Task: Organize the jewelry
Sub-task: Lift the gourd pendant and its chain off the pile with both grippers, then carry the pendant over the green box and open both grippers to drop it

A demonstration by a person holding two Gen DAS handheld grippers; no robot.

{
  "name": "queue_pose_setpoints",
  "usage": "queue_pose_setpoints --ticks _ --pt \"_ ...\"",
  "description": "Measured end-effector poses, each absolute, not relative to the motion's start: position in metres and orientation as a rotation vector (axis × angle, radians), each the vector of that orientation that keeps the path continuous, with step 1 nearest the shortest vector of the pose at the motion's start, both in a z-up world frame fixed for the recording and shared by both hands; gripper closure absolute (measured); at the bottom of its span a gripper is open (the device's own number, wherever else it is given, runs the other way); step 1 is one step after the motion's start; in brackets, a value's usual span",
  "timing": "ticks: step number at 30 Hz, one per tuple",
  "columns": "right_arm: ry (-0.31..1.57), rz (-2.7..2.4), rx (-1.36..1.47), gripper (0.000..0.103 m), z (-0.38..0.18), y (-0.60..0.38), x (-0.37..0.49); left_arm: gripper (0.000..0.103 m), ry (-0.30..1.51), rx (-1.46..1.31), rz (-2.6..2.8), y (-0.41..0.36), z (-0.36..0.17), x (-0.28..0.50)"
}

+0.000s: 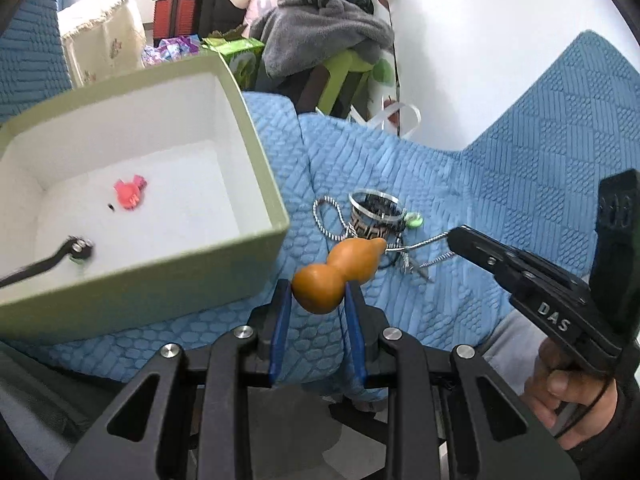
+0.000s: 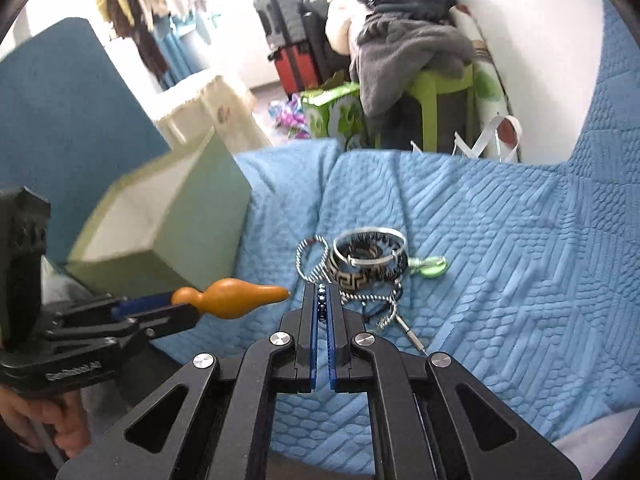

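Black linkage arms fill the bottom of both views, w/ blue pads at the tips. Left gripper point(image 1: 318, 298) is clamped on an orange gourd pendant point(image 1: 340, 274), held above the blue quilt point(image 1: 520, 200), just right of the green box point(image 1: 256, 148). Right gripper point(image 2: 320, 304) is pinched fully closed on a strand of small dark beads point(image 2: 320, 300), which shows between the pads in the right wrist view.

Beyond the tips sits the remaining pile on the quilt: a patterned bangle point(image 2: 370, 264) w/ a silver ring on top, a twisted silver cord point(image 2: 310, 260) looped beside it, and a small green charm point(image 2: 432, 268) to its right.

Box is open, white inside; a pink piece point(image 1: 130, 194) and a dark strap w/ a metal end point(image 1: 52, 258) already lie on its floor.

Step in hand looks like the carry phase: both claws loaded, items not yet in the box. Next move likely calls for swinging each piece over the box rim, then opening the jaws low enough that nothing bounces out. Bead strand may snag the pile as it lifts.
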State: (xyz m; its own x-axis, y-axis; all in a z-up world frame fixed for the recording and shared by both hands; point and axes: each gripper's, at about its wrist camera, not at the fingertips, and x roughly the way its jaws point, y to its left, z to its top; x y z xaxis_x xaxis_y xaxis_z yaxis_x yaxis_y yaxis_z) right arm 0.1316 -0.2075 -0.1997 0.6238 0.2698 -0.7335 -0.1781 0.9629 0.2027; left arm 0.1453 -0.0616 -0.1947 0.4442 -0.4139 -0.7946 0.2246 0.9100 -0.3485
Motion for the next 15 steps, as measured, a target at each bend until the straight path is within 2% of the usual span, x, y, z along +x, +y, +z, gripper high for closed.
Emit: queue_pose_setpoints --ticks 15 --pt "0.724 0.267 0.108 0.101 -0.083 -0.187 0.134 0.075 0.912 -0.240 -0.370 -0.029 -0.103 0.157"
